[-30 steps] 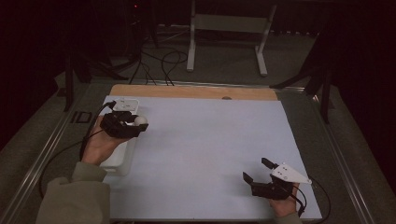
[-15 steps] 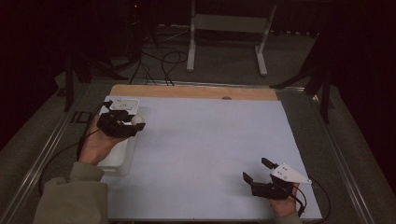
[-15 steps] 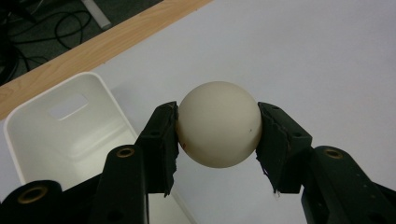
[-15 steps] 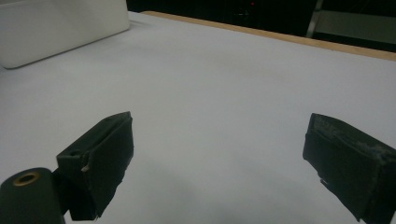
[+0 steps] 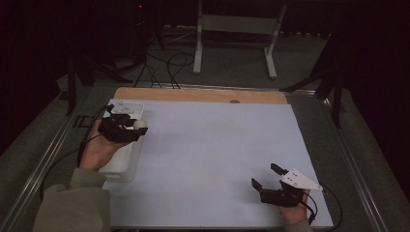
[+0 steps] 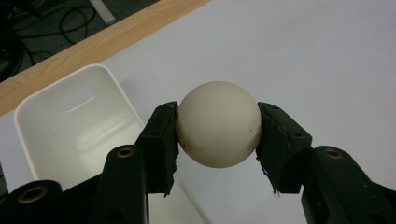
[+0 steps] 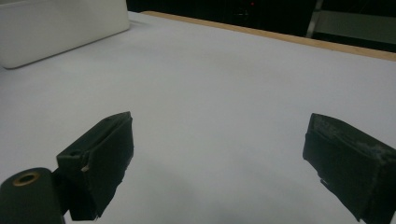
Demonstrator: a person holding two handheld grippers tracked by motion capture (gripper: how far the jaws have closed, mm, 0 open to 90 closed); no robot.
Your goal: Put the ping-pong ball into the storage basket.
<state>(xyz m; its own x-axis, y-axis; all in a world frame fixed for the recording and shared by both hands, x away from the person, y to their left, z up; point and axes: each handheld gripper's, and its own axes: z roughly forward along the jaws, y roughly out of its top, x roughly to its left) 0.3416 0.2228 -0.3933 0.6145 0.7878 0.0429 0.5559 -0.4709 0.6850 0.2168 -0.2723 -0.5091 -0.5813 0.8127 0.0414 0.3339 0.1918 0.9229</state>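
Observation:
My left gripper (image 5: 138, 127) hovers over the right rim of a white bin (image 5: 119, 164) at the table's left side. It is shut on a cream-white ball (image 6: 218, 124), with one black pad pressed against each side of it. In the high view the ball (image 5: 140, 124) peeks out at the gripper's tip. Seen from the left gripper, the bin (image 6: 70, 122) lies below and to the left, and its visible inside holds nothing. At the near right corner of the white sheet, my right gripper (image 5: 265, 175) rests low. Its jaws (image 7: 219, 154) stand wide open with nothing between them.
A white sheet (image 5: 217, 145) covers the table, with a wooden strip (image 5: 193, 94) along its far edge. Metal rails run along both sides. Beyond the table stand a metal frame (image 5: 237, 24) and floor cables (image 5: 164, 63). Each gripper trails a cable toward the person.

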